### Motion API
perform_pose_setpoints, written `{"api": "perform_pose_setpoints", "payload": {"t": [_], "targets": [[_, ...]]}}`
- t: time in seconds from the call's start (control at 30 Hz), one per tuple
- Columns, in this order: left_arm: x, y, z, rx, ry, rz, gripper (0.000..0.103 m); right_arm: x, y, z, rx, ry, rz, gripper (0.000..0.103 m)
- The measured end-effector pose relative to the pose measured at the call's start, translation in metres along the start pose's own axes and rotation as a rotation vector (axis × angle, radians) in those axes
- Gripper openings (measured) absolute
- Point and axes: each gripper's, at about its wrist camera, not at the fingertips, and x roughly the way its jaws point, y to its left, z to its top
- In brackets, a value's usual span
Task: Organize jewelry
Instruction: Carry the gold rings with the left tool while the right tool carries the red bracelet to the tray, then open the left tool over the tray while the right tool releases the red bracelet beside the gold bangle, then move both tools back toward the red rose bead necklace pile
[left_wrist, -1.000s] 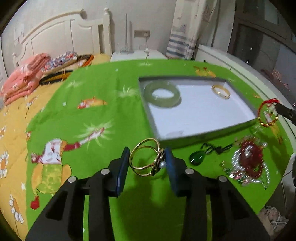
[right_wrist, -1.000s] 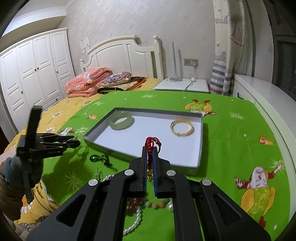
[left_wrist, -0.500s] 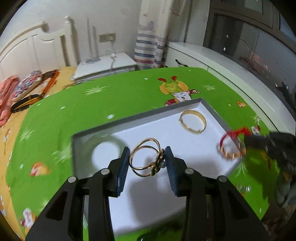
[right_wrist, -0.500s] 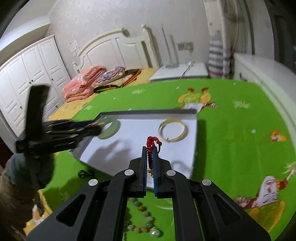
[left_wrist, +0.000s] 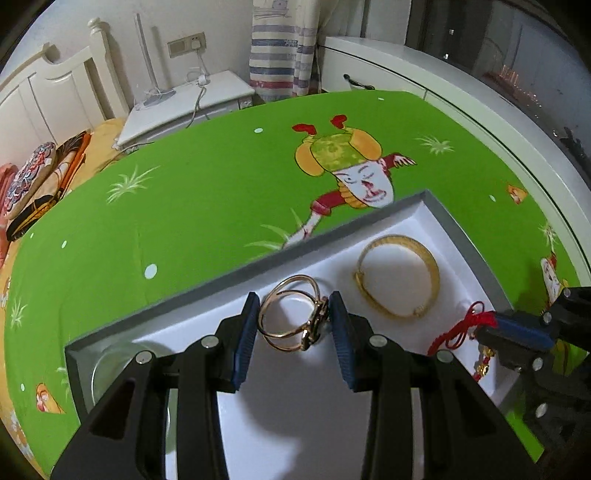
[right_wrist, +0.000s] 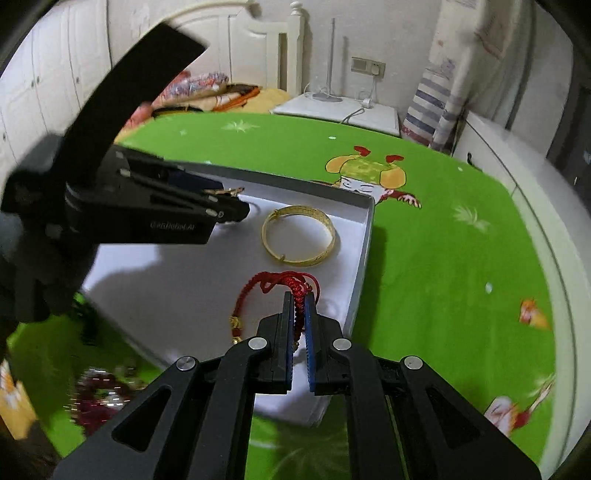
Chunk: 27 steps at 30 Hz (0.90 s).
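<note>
Left gripper grips double-ring bangle | right gripper pinches red cord bracelet

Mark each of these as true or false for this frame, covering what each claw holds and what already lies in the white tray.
1. The left claw grips a thin double-band gold bangle over the white tray. True.
2. The right claw is open and holds nothing. False: it is shut on a red cord bracelet.
3. A wide gold bangle lies flat in the tray. True.
4. The wide gold bangle lies on the green blanket outside the tray. False: it is inside, near the far corner.
5. The red cord bracelet hangs over the tray's white floor. True.
</note>
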Motion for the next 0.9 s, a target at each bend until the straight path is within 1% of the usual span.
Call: {"api": "perform_pose_setpoints", "payload": {"t": [0.07, 0.1, 0.13, 0.17, 0.2, 0.27, 0.4, 0.47, 0.57, 0.6, 0.67, 0.73, 0.8, 0.9], "targets": [[0.003, 0.000, 0.004, 0.001, 0.002, 0.004, 0.038, 0.004, -0.001, 0.003, -0.012, 0.010, -0.011, 0.009], [0.003, 0.001, 0.004, 0.000, 0.001, 0.007, 0.038, 0.006, -0.002, 0.004, -0.013, 0.015, -0.008, 0.013], [0.004, 0.001, 0.004, -0.002, 0.004, 0.010, 0.044, 0.007, -0.003, 0.005, -0.015, 0.017, -0.002, 0.018], [0.004, 0.002, 0.004, -0.004, 0.006, 0.009, 0.052, 0.006, -0.005, 0.007, -0.017, 0.015, 0.001, 0.033], [0.004, 0.003, 0.005, -0.005, 0.004, 0.003, 0.055, 0.002, -0.004, 0.007, -0.019, -0.003, -0.002, 0.044], [0.000, 0.003, 0.004, -0.002, -0.010, 0.011, 0.063, -0.007, -0.003, 0.010, -0.027, -0.036, -0.008, 0.045], [-0.015, 0.006, 0.001, -0.019, -0.040, 0.027, 0.070, -0.032, -0.007, 0.014, -0.003, -0.108, -0.040, 0.045], [-0.029, 0.010, -0.003, -0.035, -0.069, 0.035, 0.080, -0.044, -0.010, 0.016, 0.012, -0.139, -0.043, 0.045], [-0.056, 0.014, -0.014, -0.046, -0.131, 0.077, 0.091, -0.062, -0.010, 0.014, 0.026, -0.185, -0.028, 0.045], [-0.067, 0.016, -0.020, -0.049, -0.153, 0.091, 0.091, -0.067, -0.009, 0.011, 0.035, -0.195, -0.019, 0.045], [-0.084, 0.020, -0.029, -0.052, -0.177, 0.112, 0.096, -0.072, -0.007, 0.007, 0.042, -0.201, -0.016, 0.046], [-0.102, 0.024, -0.041, -0.056, -0.206, 0.147, 0.098, -0.074, -0.005, 0.002, 0.052, -0.196, -0.012, 0.046], [-0.117, 0.029, -0.054, -0.056, -0.221, 0.174, 0.098, -0.075, -0.002, -0.006, 0.073, -0.187, 0.010, 0.046], [-0.142, 0.037, -0.083, -0.063, -0.244, 0.218, 0.098, -0.081, 0.009, -0.025, 0.090, -0.186, 0.050, 0.046]]}}
